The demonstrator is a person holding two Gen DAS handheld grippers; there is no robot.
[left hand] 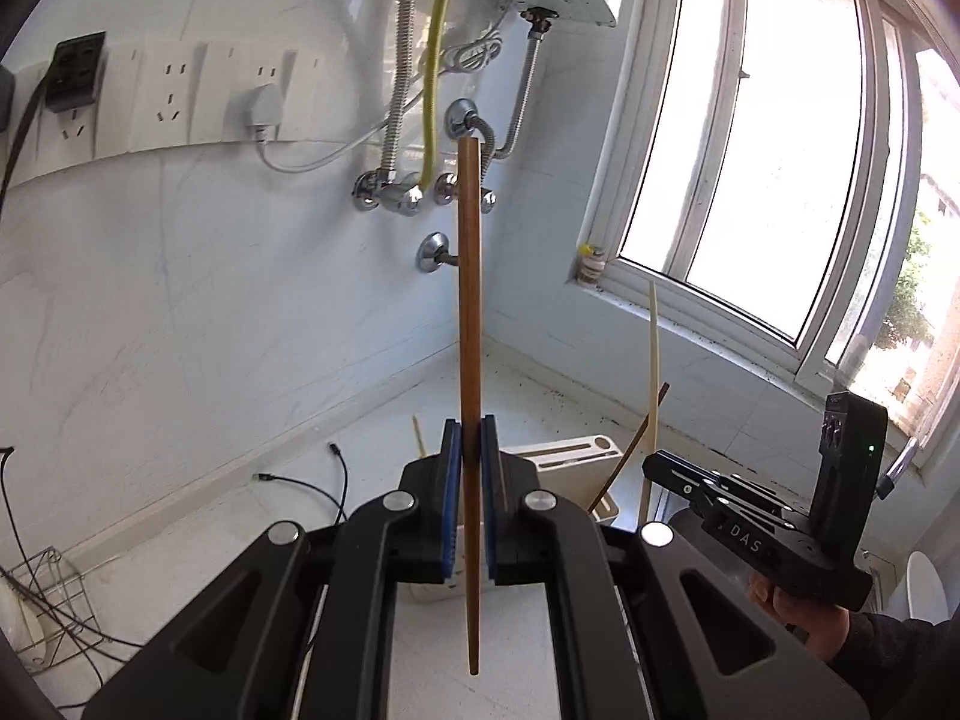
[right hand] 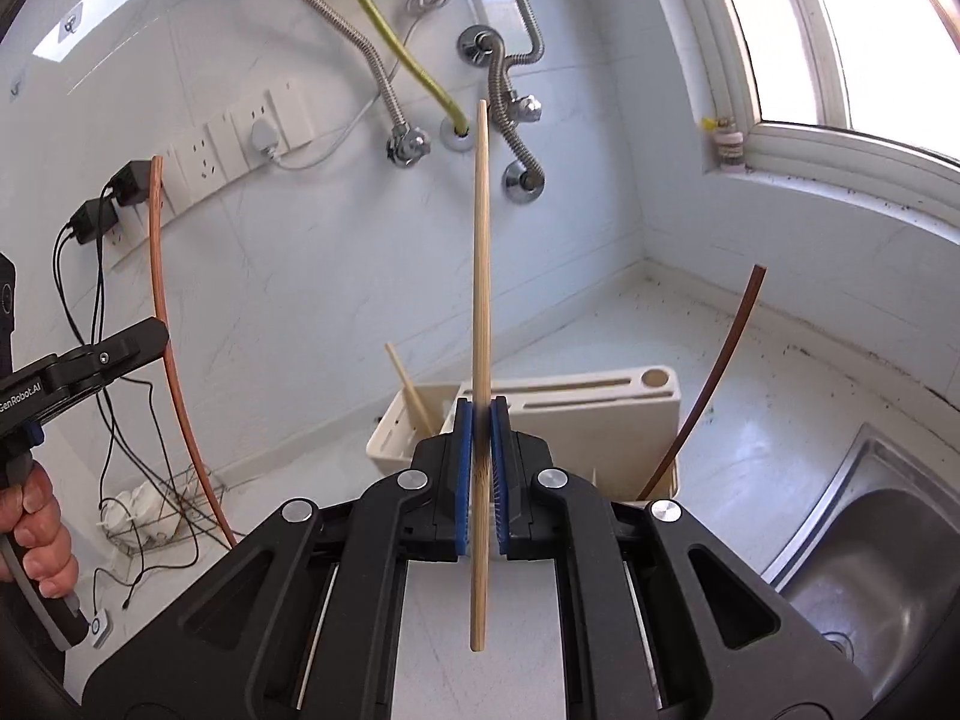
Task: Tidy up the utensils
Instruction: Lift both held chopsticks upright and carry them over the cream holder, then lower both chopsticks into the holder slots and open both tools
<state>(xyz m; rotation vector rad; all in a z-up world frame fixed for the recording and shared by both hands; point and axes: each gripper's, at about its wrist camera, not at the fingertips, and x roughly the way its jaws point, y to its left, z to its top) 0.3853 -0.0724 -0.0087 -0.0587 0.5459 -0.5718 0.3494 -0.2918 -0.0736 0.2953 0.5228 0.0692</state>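
Pinching each stick mid-length keeps both clear of the counter (right hand: 600, 324) for sorting into the cream holder (right hand: 576, 420) beyond your fingers: your left gripper (left hand: 471, 462) is closed on a dark brown chopstick (left hand: 469, 300), your right gripper (right hand: 481, 450) on a pale bamboo chopstick (right hand: 482, 276), both upright.

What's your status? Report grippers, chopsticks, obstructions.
Left gripper shut on dark brown chopstick. Right gripper shut on light bamboo chopstick. Cream holder ahead, nothing blocking.
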